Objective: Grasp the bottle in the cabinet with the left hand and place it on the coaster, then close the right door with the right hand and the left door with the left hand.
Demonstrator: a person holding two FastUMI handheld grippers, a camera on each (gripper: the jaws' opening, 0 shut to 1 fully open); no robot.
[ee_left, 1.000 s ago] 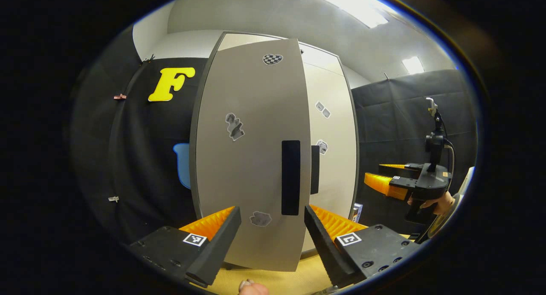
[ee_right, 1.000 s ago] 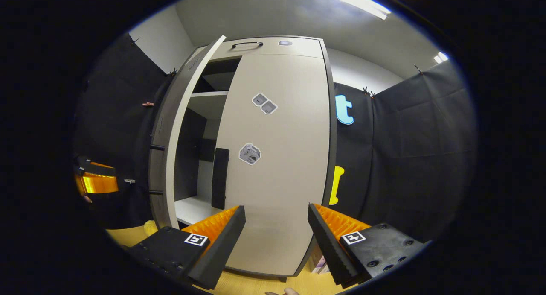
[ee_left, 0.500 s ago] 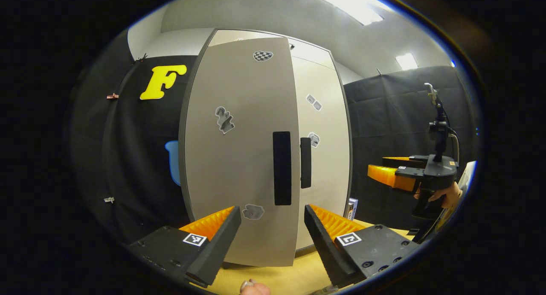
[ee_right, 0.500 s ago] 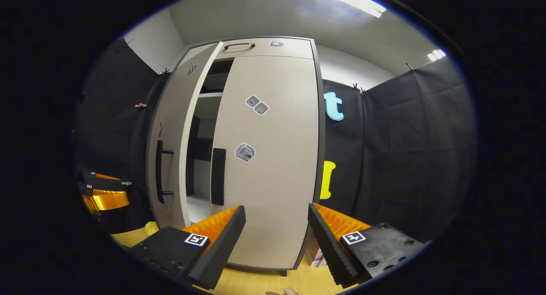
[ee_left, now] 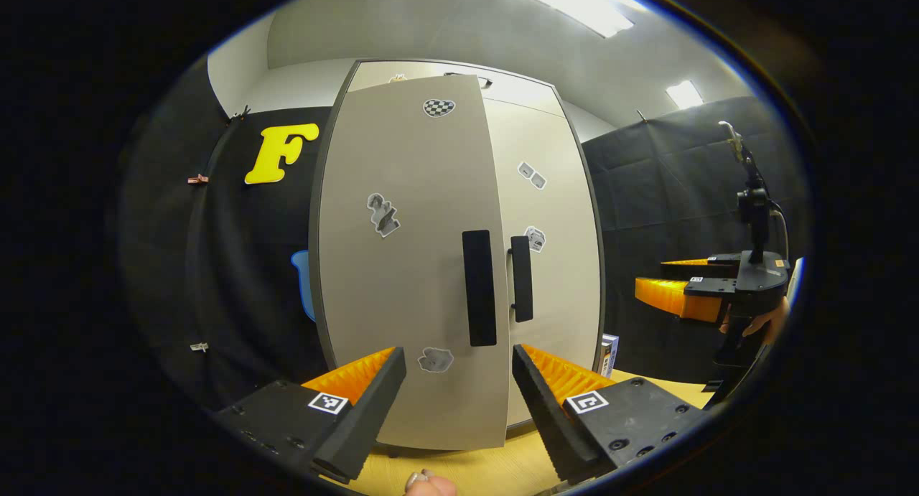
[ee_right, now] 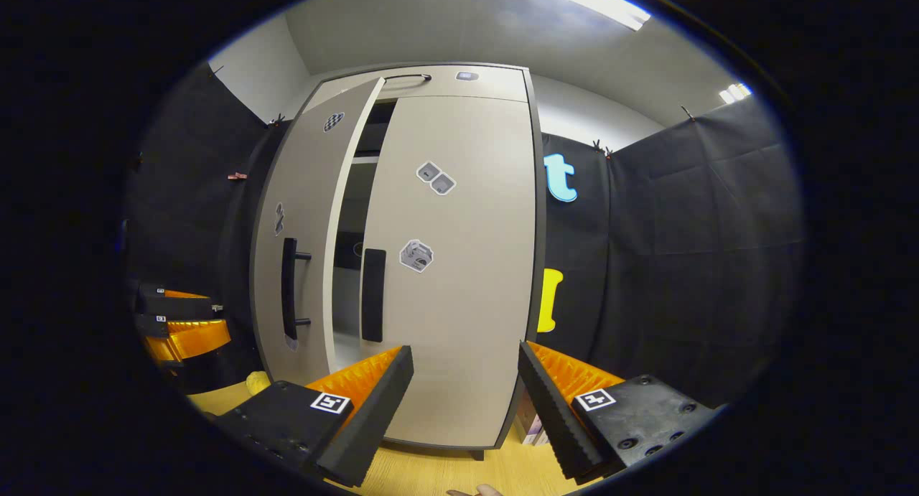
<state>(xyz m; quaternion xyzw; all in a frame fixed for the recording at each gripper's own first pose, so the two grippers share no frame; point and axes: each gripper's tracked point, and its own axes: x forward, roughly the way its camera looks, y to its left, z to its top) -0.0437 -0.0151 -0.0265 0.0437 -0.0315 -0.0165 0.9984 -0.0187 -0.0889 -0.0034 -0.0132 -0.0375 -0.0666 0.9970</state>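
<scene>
Facing the cabinet (ee_right: 459,87), your left hand-held gripper (ee_left: 458,381) and right hand-held gripper (ee_right: 465,381) both gape, grasping nothing — the right door (ee_right: 459,281) sits shut, the left door (ee_left: 409,281) slightly ajar; I cannot see the bottle.

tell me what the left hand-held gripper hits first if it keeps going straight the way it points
Most likely the cabinet's left door: the left hand-held gripper is open and aimed at the door's lower part, just beneath its black handle. Depth is unclear, but nothing lies between.
</scene>
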